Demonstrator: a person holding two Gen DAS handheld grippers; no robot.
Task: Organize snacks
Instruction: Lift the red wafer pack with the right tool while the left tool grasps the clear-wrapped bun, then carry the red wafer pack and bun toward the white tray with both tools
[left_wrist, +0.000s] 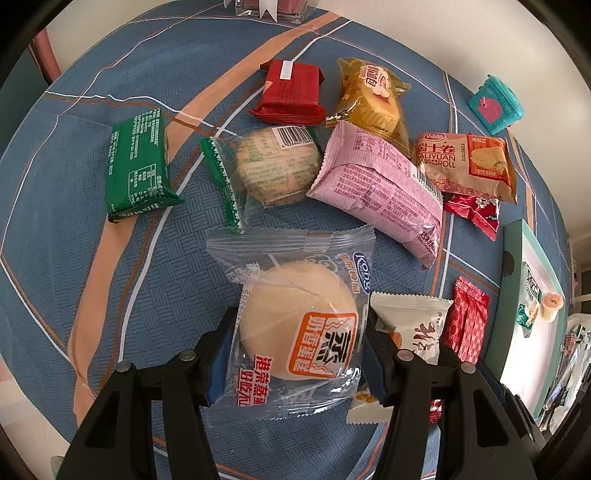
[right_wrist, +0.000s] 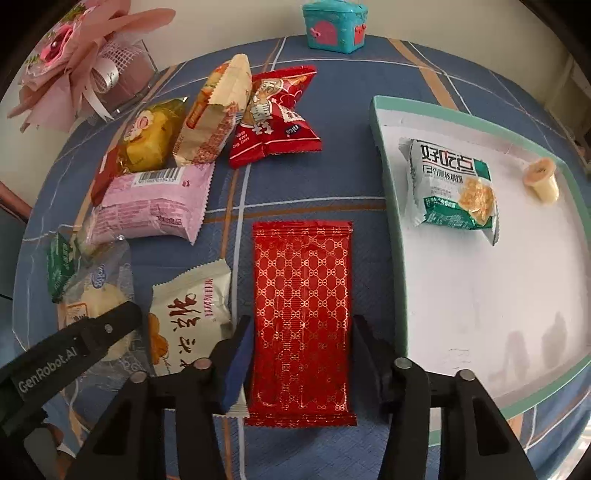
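The left gripper (left_wrist: 297, 354) has its jaws spread around the clear-wrapped bun (left_wrist: 295, 325) on the tabletop (left_wrist: 74, 258); the right gripper (right_wrist: 301, 354) likewise brackets the red packet (right_wrist: 301, 317) (tray (right_wrist: 384, 177) just beside); pinch each wrapper's sides gently, I judge.

Left claw (left_wrist: 299, 354) spread wide, fingers at 5 and 7 o'clock; right claw (right_wrist: 301, 354) likewise wide, pointing 12 o'clock.
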